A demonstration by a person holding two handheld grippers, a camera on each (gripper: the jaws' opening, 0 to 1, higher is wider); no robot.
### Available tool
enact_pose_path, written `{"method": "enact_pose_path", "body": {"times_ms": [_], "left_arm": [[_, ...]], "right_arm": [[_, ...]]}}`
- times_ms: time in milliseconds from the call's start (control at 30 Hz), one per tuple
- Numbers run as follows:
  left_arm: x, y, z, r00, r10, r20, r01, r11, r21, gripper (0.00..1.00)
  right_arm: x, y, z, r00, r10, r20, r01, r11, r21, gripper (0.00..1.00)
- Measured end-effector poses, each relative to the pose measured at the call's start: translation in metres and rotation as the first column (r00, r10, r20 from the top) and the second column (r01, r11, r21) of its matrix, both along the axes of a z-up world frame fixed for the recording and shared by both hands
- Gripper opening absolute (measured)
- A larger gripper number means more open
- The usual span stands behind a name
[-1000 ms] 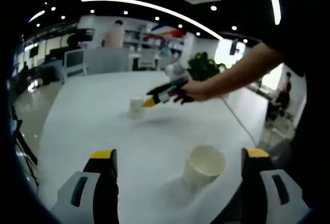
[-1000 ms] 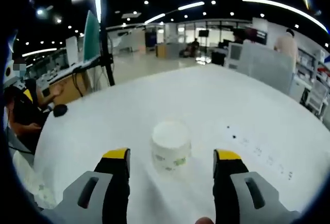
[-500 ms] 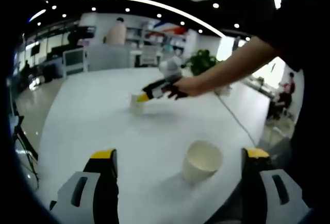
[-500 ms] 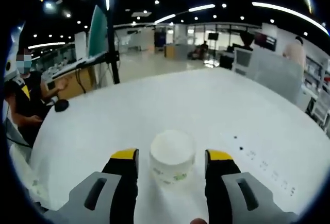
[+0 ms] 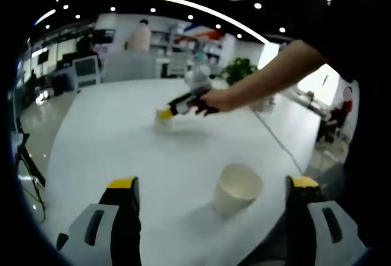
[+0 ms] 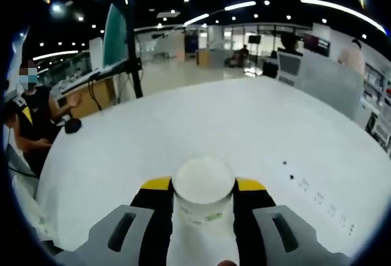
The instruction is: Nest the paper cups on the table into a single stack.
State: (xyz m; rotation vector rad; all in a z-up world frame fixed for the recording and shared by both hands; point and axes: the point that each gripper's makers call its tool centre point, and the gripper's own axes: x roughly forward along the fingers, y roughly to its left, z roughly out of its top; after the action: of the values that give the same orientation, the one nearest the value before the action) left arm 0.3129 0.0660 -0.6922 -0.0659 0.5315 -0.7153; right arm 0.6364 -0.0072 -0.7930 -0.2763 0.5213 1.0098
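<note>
One upturned cup [image 6: 203,194] between right gripper [image 6: 203,186] jaws; open-mouthed cup [image 5: 237,188] leftward.

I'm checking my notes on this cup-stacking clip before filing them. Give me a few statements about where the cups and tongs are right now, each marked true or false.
1. The right tongs have their jaws closed against an upside-down paper cup. True.
2. The left tongs are gripping a cup. False: their jaws stand wide apart, and the upright cup sits on the table between them, untouched.
3. The cup near the left tongs stands with its mouth up. True.
4. The two cups are already nested. False: they are apart, one at each pair of tongs.
5. In the left gripper view, the right tongs reach the far cup. True.
</note>
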Motion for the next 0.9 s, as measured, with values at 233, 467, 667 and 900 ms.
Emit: {"method": "enact_pose_path", "body": {"times_ms": [233,467,667,900], "left_arm": [[0.000,-0.003,0.007,1.000,0.008,0.015,-0.008,1.000,-0.025,0.99],[-0.004,-0.004,0.009,1.000,0.008,0.022,-0.007,0.999,-0.033,0.98],[-0.004,-0.005,0.017,0.999,-0.009,0.048,0.011,1.000,-0.029,0.98],[-0.001,-0.013,0.027,0.997,-0.023,0.071,0.025,0.999,-0.035,0.98]], "right_arm": [[-0.005,0.003,0.006,1.000,0.010,-0.002,-0.010,1.000,0.007,0.35],[-0.011,0.002,0.018,1.000,0.019,0.007,-0.019,1.000,0.012,0.35],[-0.024,-0.007,0.038,0.999,0.038,0.029,-0.038,0.999,0.005,0.35],[-0.039,-0.022,0.061,0.998,0.041,0.055,-0.043,0.999,0.025,0.35]]}}
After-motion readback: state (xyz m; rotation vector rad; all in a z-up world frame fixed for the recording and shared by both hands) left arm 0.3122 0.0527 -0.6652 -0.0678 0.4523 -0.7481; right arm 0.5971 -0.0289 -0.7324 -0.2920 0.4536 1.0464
